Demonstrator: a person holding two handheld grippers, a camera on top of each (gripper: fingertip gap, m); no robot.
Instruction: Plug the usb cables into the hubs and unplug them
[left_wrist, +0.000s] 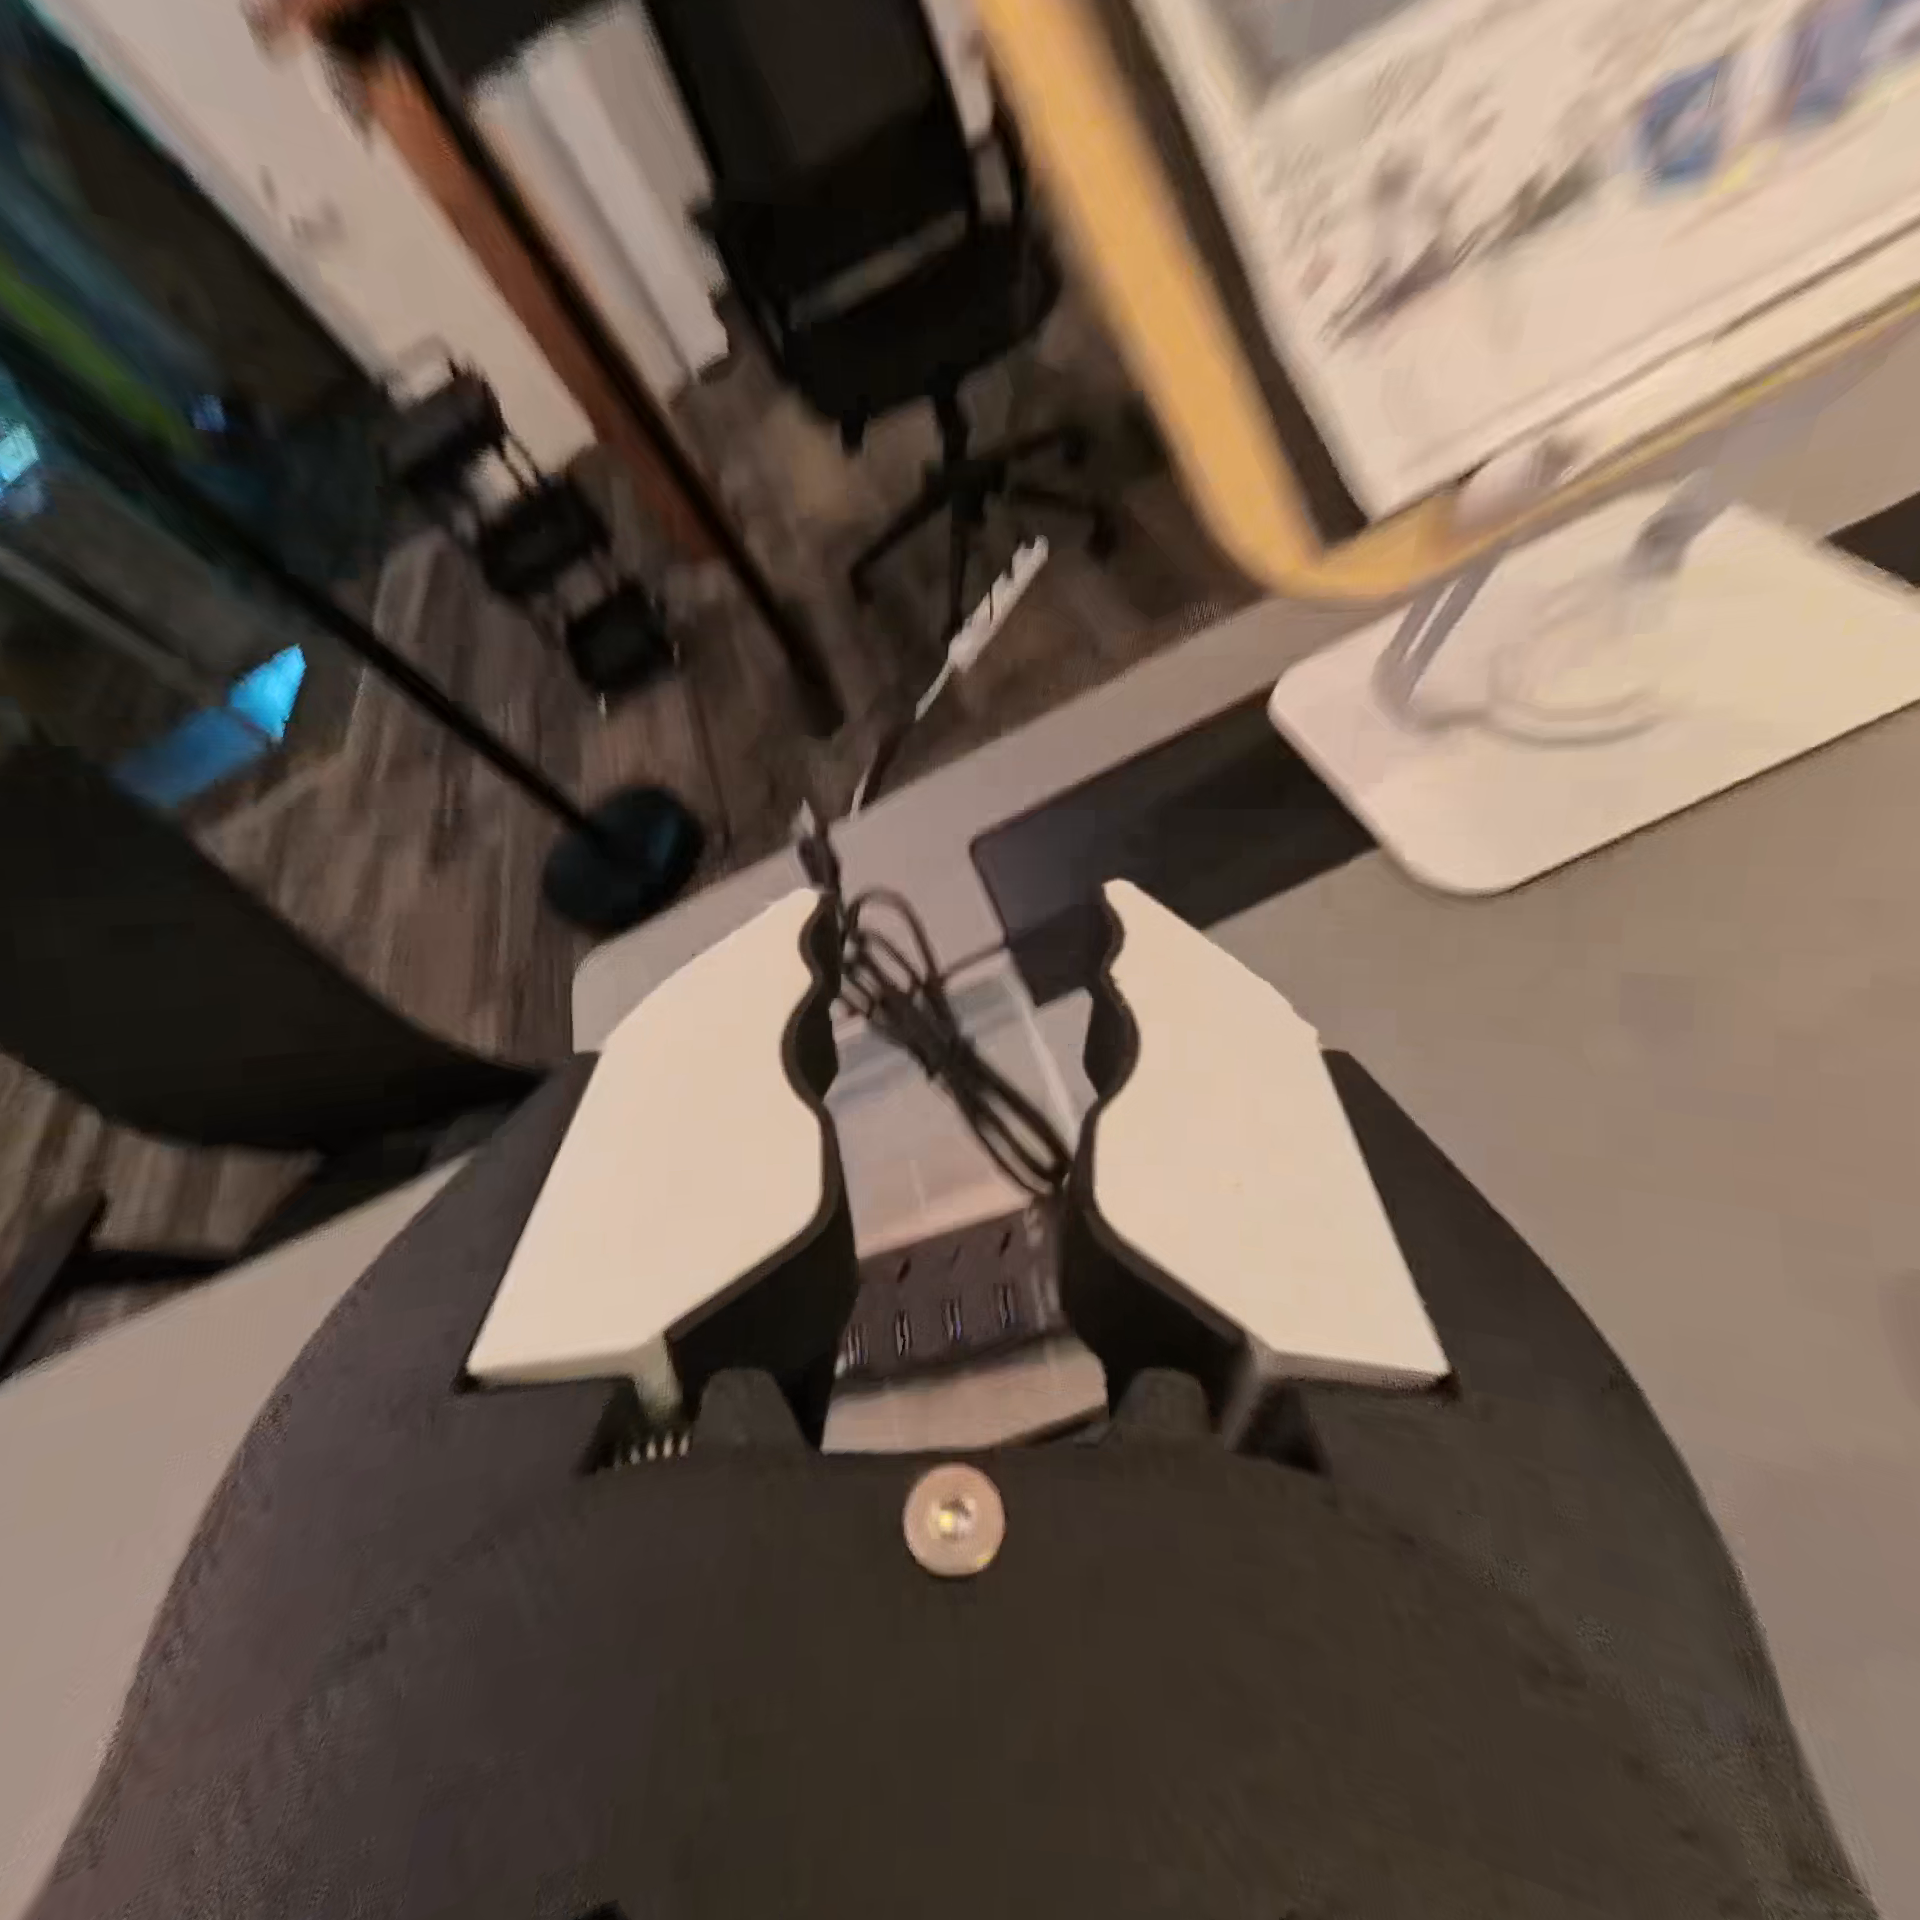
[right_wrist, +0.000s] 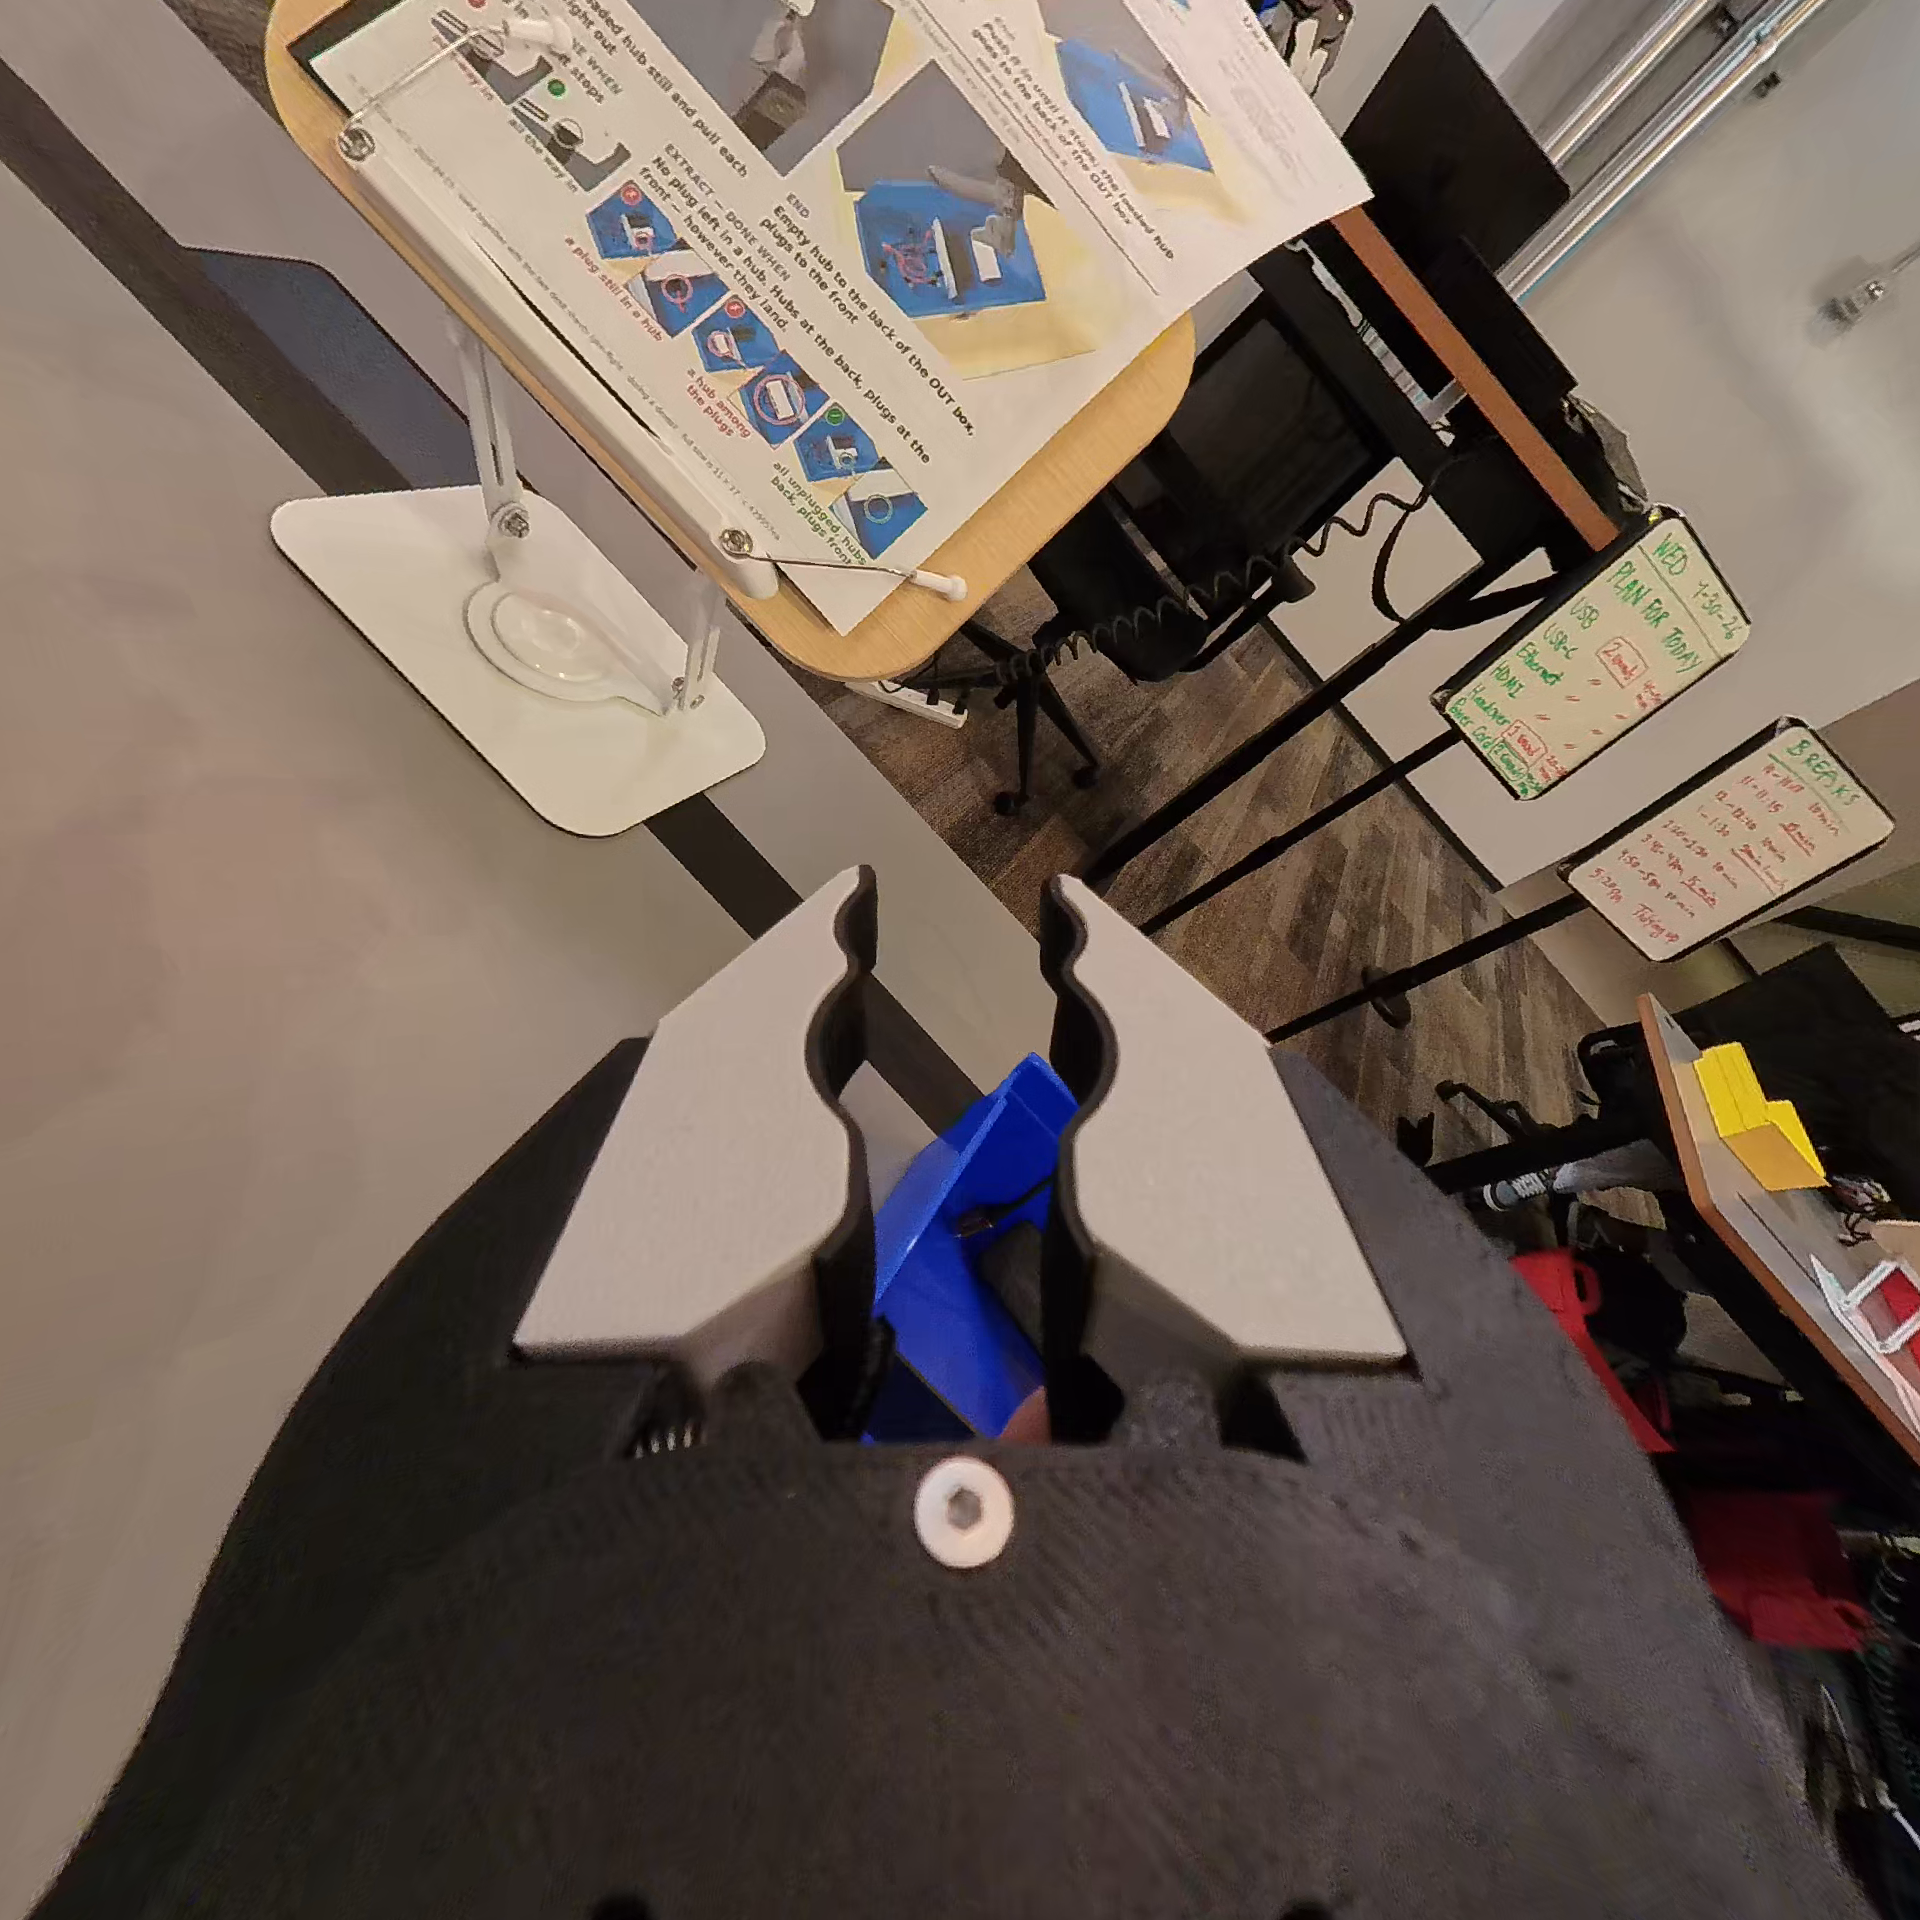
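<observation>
In the left wrist view, which is motion-blurred, my left gripper (left_wrist: 961, 904) is shut on a silver USB hub (left_wrist: 935, 1205). The hub sits between the jaws with its dark row of ports facing the camera. A black cable (left_wrist: 935, 1029) lies bundled on top of the hub and trails off past the table's far edge. In the right wrist view my right gripper (right_wrist: 956, 888) is open with nothing between its fingertips. It hovers above a blue bin (right_wrist: 956, 1299) that shows through the gap. A dark object and a thin black wire lie in the bin, mostly hidden.
A document stand with a white base (right_wrist: 520, 665) and a wood-edged instruction sheet (right_wrist: 831, 312) stands on the grey table (right_wrist: 260, 935); it also shows in the left wrist view (left_wrist: 1610, 707). A dark strip (right_wrist: 727, 862) runs along the table. Beyond the edge are floor, chairs, pole stands and two whiteboards (right_wrist: 1600, 665). The grippers' ends are close to 55 cm from one another.
</observation>
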